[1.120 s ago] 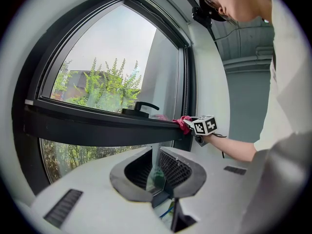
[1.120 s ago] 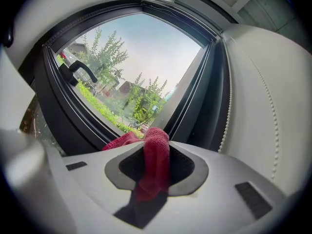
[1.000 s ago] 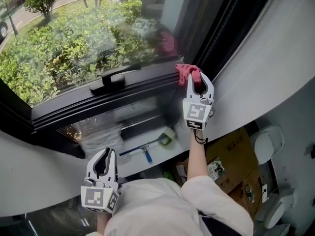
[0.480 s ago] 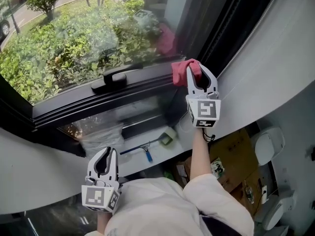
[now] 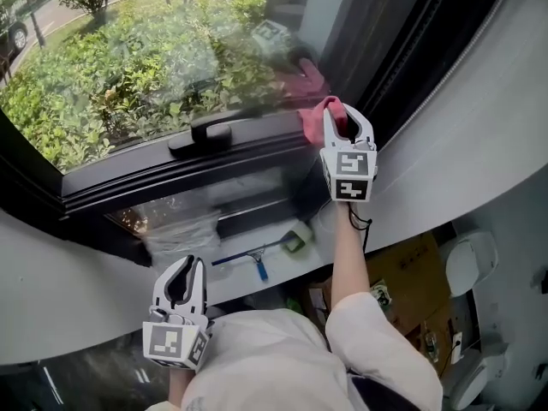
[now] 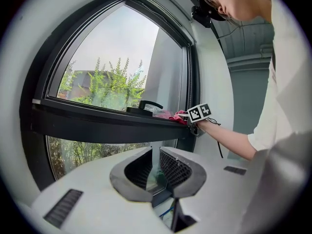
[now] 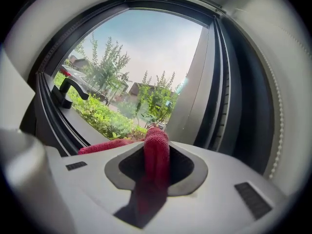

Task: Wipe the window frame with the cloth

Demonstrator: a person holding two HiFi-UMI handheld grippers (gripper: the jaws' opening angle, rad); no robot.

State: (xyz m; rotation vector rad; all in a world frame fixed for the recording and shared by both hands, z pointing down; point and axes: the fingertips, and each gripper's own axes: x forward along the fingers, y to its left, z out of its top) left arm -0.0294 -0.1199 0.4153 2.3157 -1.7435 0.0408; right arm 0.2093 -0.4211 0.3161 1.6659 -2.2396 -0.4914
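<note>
A red cloth [image 5: 318,118] is pinched in my right gripper [image 5: 340,115], which is shut on it and presses it against the dark window frame [image 5: 231,148] near its right corner. In the right gripper view the cloth [image 7: 156,155] stands between the jaws and trails left along the frame. In the left gripper view the cloth [image 6: 168,115] and right gripper [image 6: 185,116] show far off on the sill. My left gripper [image 5: 180,268] hangs low at the person's side, away from the window, its jaws close together with nothing in them [image 6: 157,167].
A black window handle [image 5: 204,133] sits on the frame left of the cloth. Below the window lie a blue-handled squeegee [image 5: 257,259] and a clear plastic bag [image 5: 175,229] on a ledge. Cardboard boxes [image 5: 402,285] stand on the floor at right.
My right gripper has shifted the cloth slightly up and along the frame at the right corner. The left gripper has stayed where it was.
</note>
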